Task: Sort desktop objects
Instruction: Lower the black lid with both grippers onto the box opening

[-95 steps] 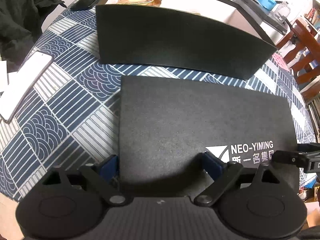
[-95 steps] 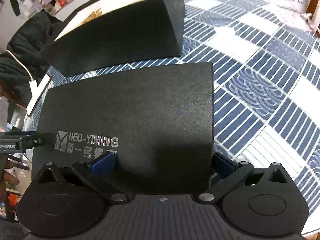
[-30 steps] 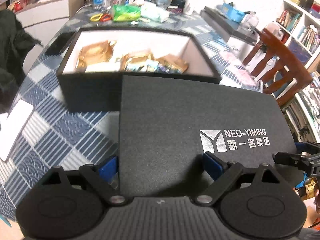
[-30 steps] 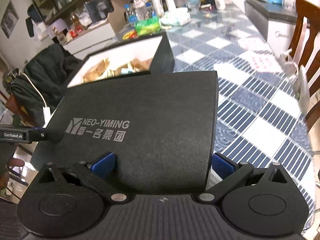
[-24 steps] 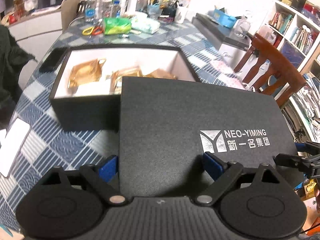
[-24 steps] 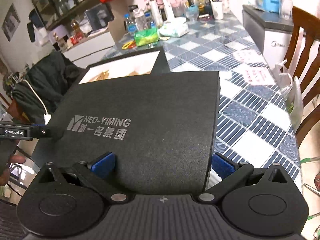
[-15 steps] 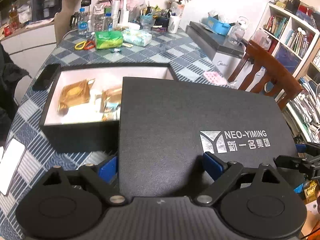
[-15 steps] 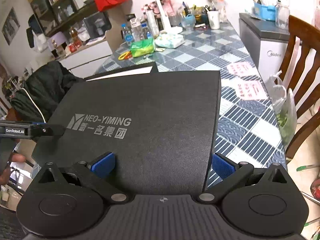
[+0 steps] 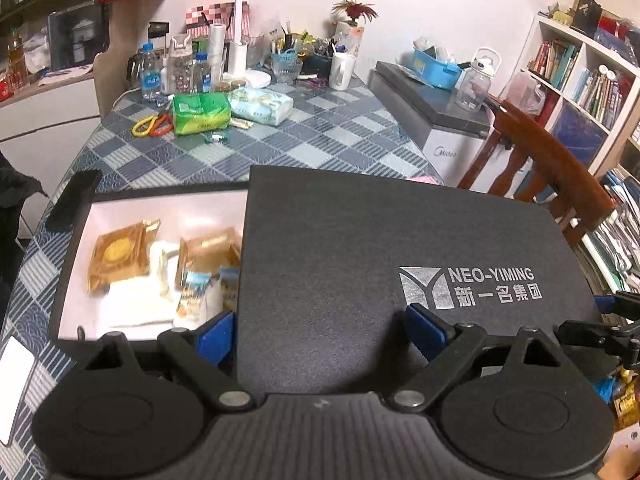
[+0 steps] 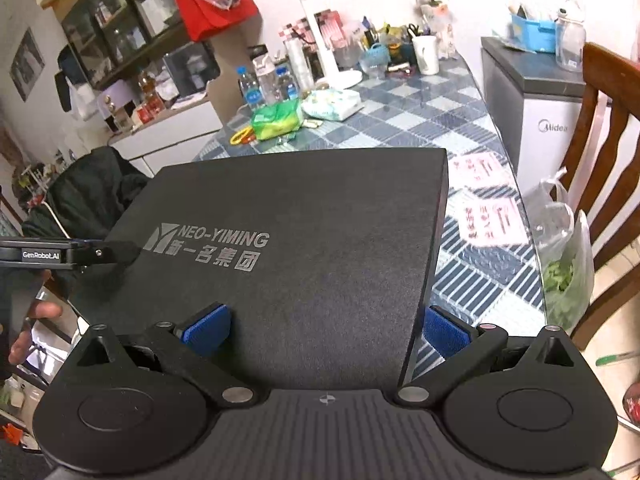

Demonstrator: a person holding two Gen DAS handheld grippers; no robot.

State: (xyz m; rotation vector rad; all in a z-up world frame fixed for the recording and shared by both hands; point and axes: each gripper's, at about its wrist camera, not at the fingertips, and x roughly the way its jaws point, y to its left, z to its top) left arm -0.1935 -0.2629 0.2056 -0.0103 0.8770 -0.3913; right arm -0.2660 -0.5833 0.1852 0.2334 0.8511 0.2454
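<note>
A black lid [image 9: 360, 260] printed NEO-YIMING hangs in the air, level, held from both ends. My left gripper [image 9: 320, 332] is shut on its near left corner, one blue pad [image 9: 216, 336] against the side wall and the other on top. My right gripper [image 10: 324, 332] is shut on the lid's [image 10: 300, 248] opposite corner in the same way. Below and to the left sits the open black box [image 9: 74, 236] with a white inside, holding gold packets [image 9: 118, 256] and small snack packs [image 9: 192, 292]. The lid hides the box's right part.
A black phone [image 9: 74, 200] lies by the box's far left corner and a white phone [image 9: 14, 364] at the near left. Bottles, a green pack [image 9: 202, 112] and tissues crowd the far table end. A wooden chair [image 10: 608, 184], a bag of greens [image 10: 568, 264] and a small fridge [image 10: 556, 120] stand to the right.
Both grippers have raised the lid off the table and carried it forward. The open box has come under its left side, and its contents now show from above.
</note>
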